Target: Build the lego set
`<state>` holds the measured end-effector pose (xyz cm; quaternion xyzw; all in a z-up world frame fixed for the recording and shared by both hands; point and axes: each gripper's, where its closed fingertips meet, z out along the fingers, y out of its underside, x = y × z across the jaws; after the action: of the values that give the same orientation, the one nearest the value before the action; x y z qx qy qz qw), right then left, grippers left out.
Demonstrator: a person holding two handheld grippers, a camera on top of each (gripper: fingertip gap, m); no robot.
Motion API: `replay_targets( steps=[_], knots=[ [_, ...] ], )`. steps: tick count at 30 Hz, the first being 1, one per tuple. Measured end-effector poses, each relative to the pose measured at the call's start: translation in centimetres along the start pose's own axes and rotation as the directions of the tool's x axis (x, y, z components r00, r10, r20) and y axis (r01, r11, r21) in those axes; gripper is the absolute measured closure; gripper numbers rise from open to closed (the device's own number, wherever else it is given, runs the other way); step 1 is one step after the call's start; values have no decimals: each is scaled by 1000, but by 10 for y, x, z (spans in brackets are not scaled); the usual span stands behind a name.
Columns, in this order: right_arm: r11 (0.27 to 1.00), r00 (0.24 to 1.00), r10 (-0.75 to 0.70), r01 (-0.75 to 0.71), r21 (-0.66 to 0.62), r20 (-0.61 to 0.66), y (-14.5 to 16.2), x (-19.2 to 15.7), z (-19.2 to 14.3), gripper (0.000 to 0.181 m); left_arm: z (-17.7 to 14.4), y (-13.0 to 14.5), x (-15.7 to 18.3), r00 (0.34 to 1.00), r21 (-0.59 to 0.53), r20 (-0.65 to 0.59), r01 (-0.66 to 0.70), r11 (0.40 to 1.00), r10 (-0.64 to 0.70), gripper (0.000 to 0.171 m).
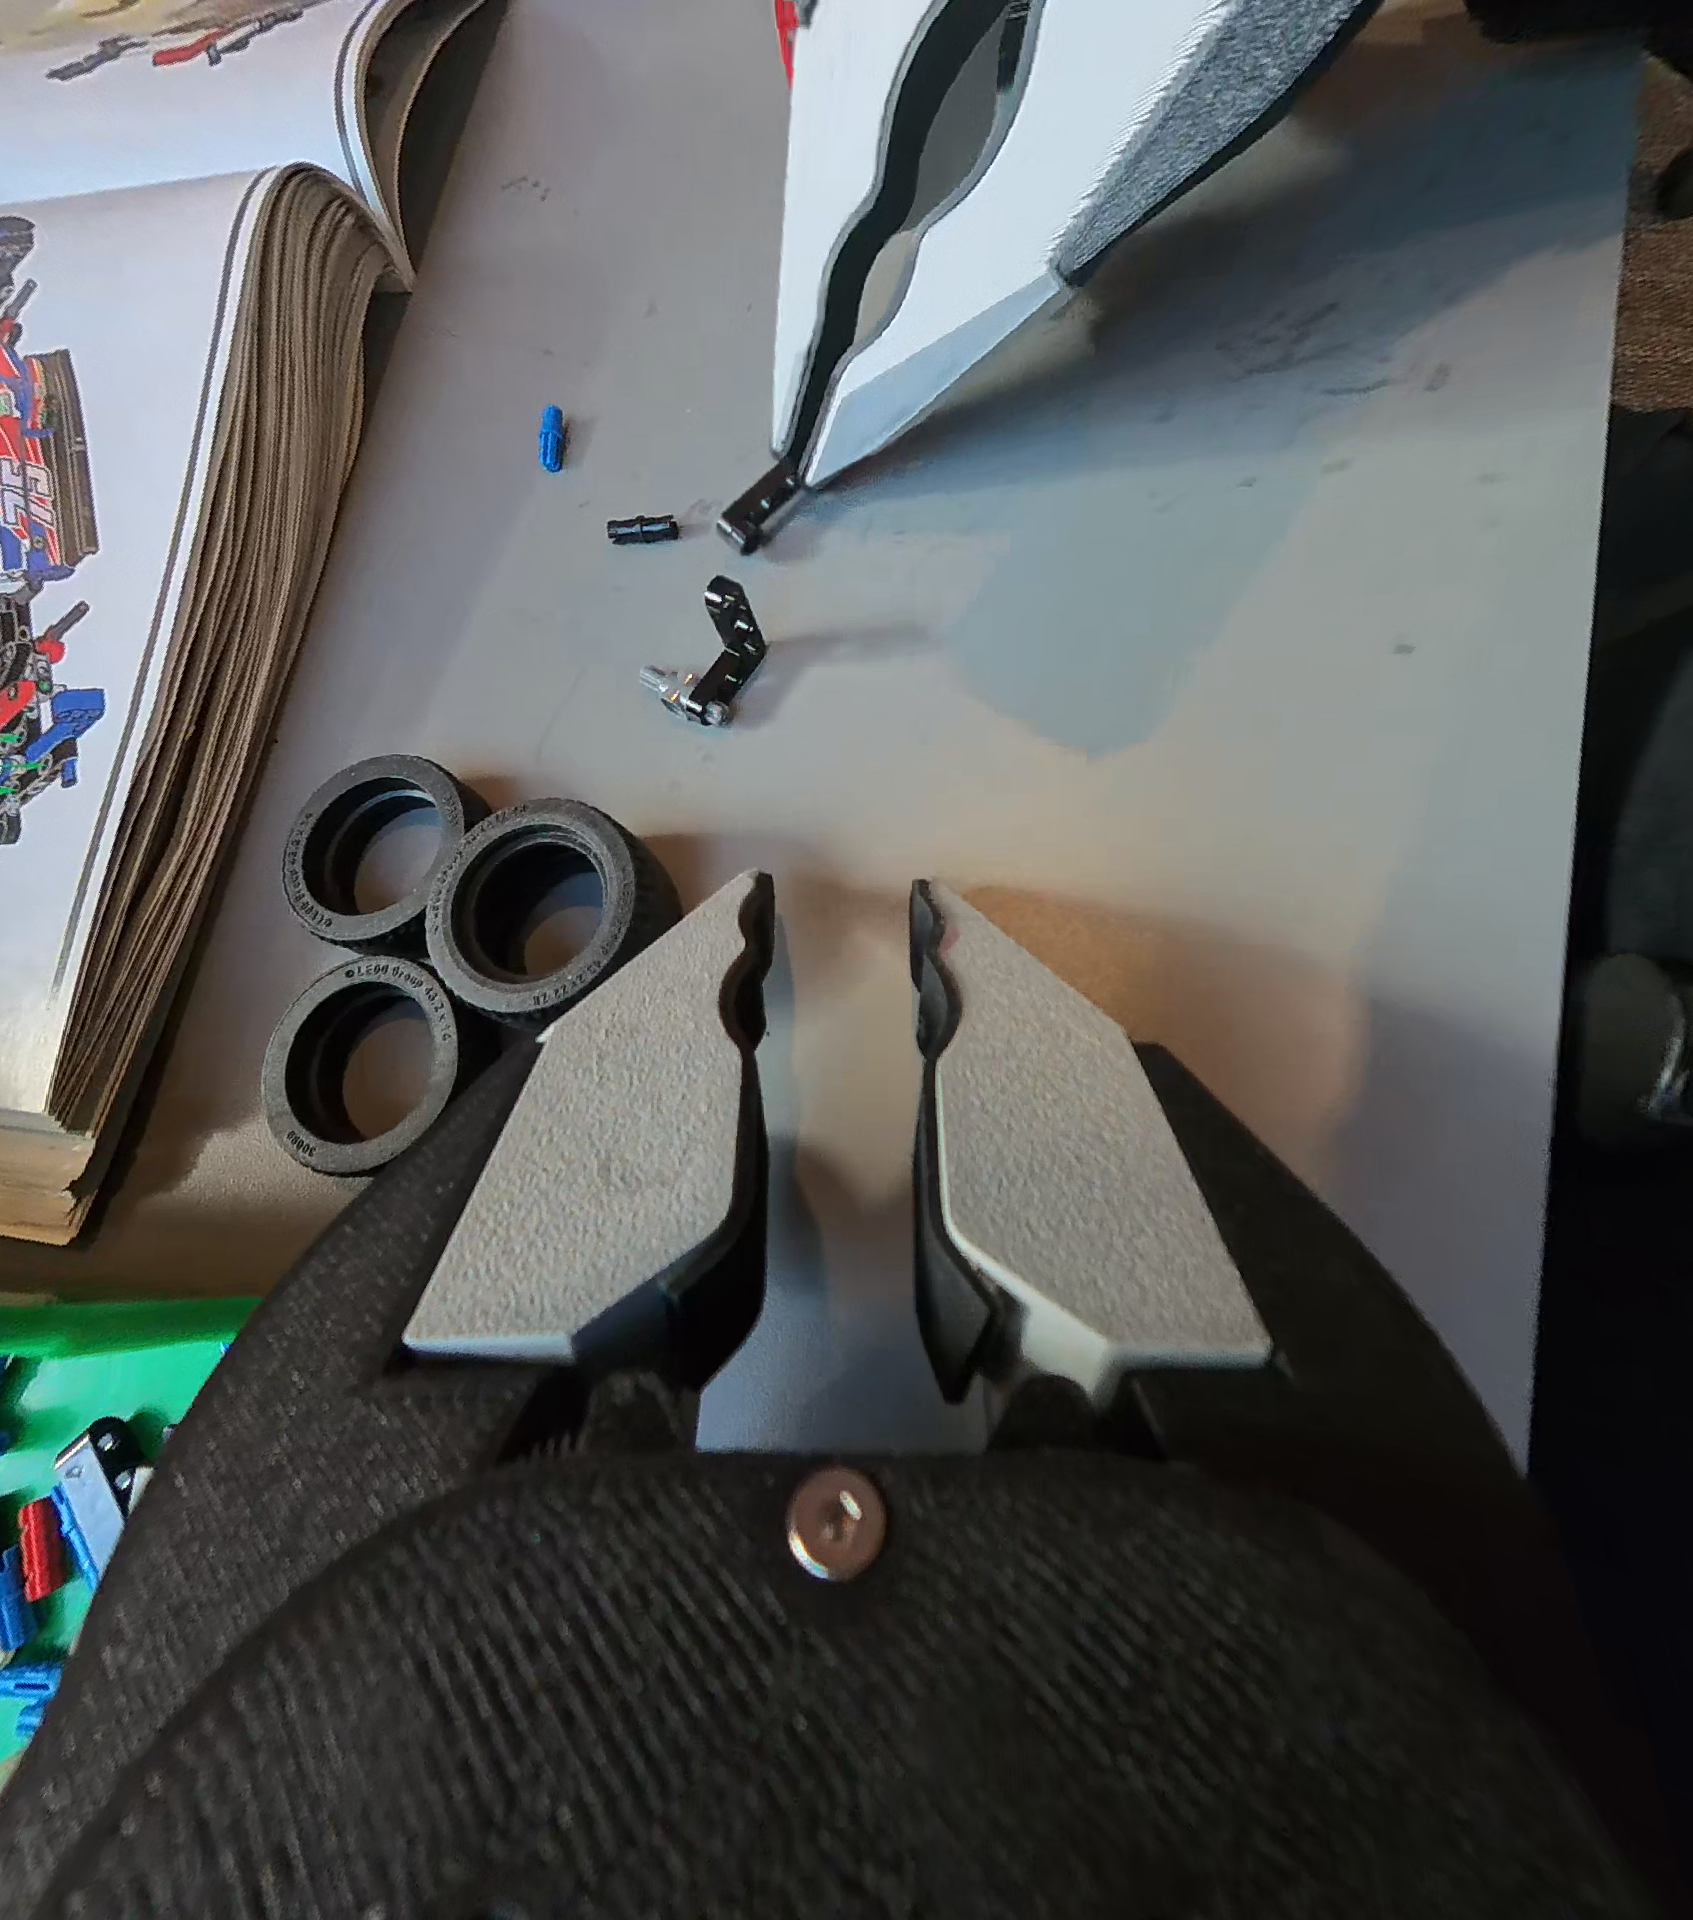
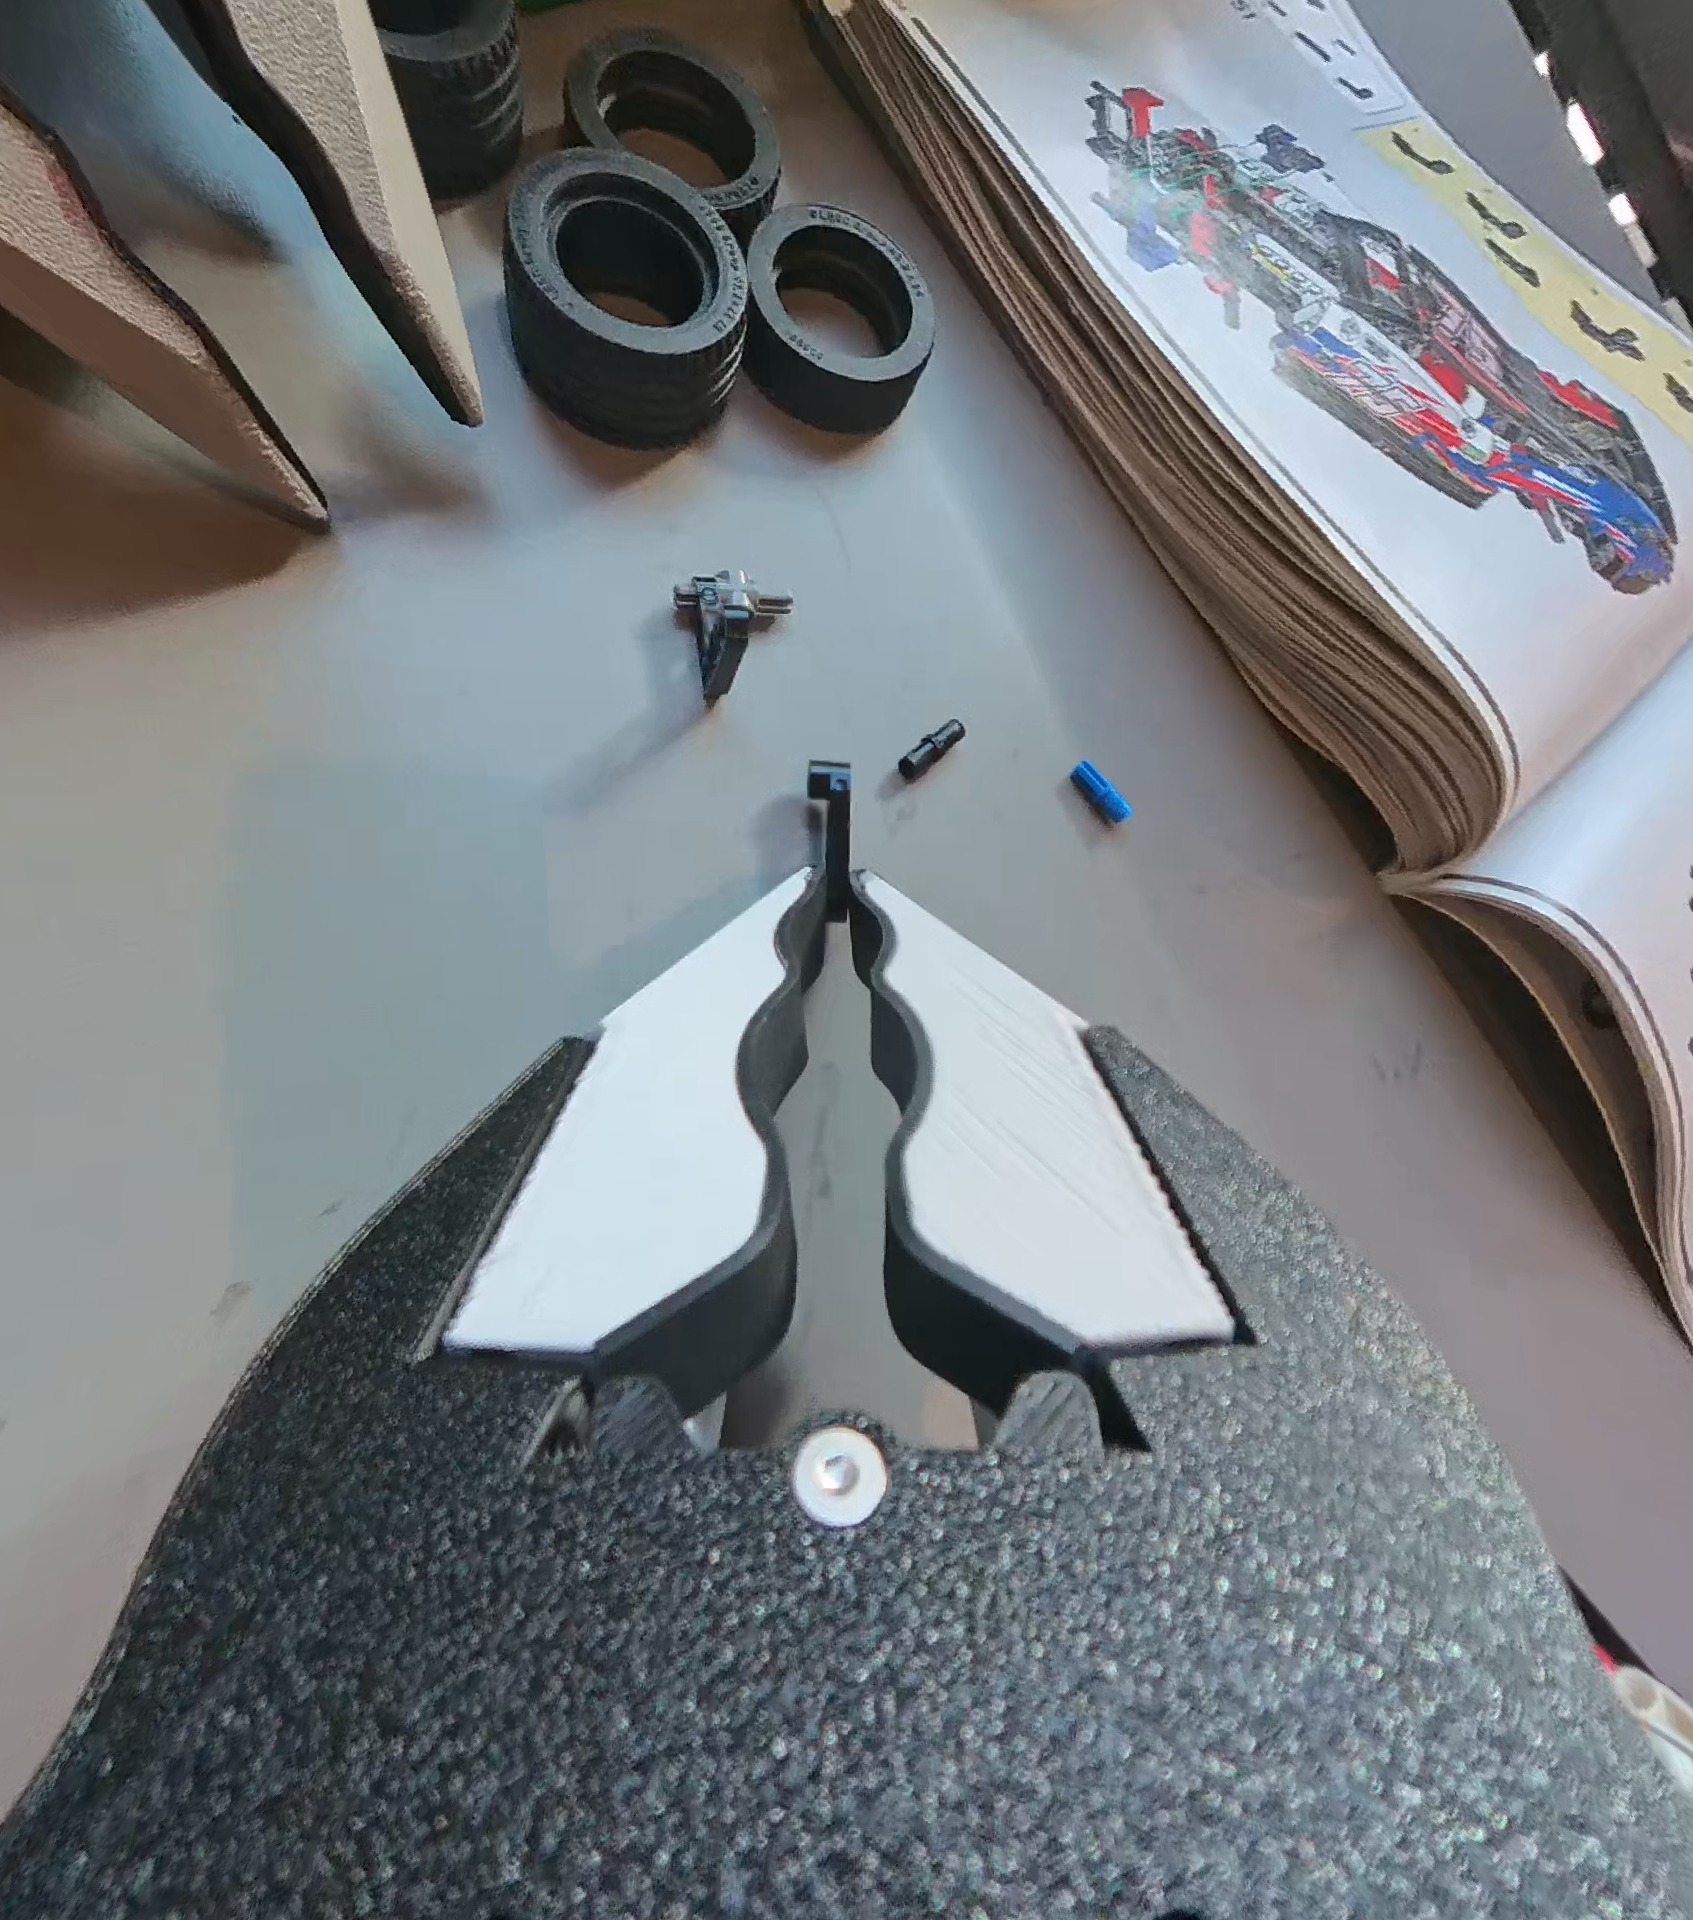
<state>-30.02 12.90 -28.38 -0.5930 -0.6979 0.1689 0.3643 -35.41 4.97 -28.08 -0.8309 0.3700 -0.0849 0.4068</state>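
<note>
Green tray (image 1: 42,1340): sits at the near-left corner of the worktop (image 1: 1185,727); it holds a loose heap of small blue, red, white and black lego parts, partly hidden by the left gripper's body.
Right gripper (image 2: 831,883): nearly closed, its fingertips pinching a small black lego piece (image 2: 829,821).
Black lego piece: long axis runs straight out along the fingers, its far end with a short hooked tip pointing away from the gripper and towards the worktop; in the left wrist view that tip is low, at or just above the surface, I cannot tell which.
Left gripper (image 1: 842,904): jaws moderately apart, holding nothing, above bare worktop beside the tyres.
Bent black assembly (image 1: 712,660): lies on the worktop between the two grippers, a grey axle pin through its lower end.
Black pin (image 1: 642,529): lies flat, just beside the held piece.
Blue pin (image 1: 552,436): lies flat, between the black pin and the booklet.
Tyres (image 1: 437,925): black, clustered and touching one another, near the booklet.
Instruction booklet (image 1: 146,623): thick, open, showing a red, white and blue car.
</note>
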Motion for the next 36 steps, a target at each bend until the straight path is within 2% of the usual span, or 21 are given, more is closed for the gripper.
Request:
replay_targets(
  steps=[6,8,11,14,17,19,22,24,27,30,33,36],
  knots=[
    [992,995,1,11,124,-96,-13,11,-11,178,-1,-1,1,999,12,-33,29,1000,-28,148],
    [987,996,7,7,159,-85,-19,10,-10,178,-2,-2,0,998,18,-42,40,999,-40,148],
    [974,993,93,-76,216,-70,-31,13,-11,178,-2,-2,0,998,21,-45,48,999,-47,148],
    [919,966,258,-248,307,9,-48,16,-16,178,-1,-2,-2,998,17,-35,46,999,-46,148],
    [821,902,405,-430,375,147,-62,14,-24,178,0,-2,-8,999,16,16,48,999,-49,148],
    [736,835,471,-550,395,285,-71,8,-30,178,-2,-8,-15,996,51,72,54,997,-58,150],
    [605,695,531,-712,358,484,-80,-2,-41,178,-10,-32,-17,992,159,92,74,984,-89,168],
    [542,614,544,-778,319,573,-83,-7,-48,178,-16,-50,-13,991,216,47,113,970,-126,161],
    [456,501,522,-848,271,690,-92,-15,-62,178,-20,-71,-9,979,265,-61,204,942,-194,141],
    [397,402,489,-893,213,774,-102,-27,-71,179,-25,-88,-2,942,303,-206,318,898,-264,138],
    [412,408,490,-887,208,770,-101,-37,-70,178,-39,-106,9,864,341,-396,454,823,-312,146],
    [409,405,470,-887,213,784,-102,-44,-74,178,-44,-109,12,787,316,-500,554,770,-362,155]
  ],
)
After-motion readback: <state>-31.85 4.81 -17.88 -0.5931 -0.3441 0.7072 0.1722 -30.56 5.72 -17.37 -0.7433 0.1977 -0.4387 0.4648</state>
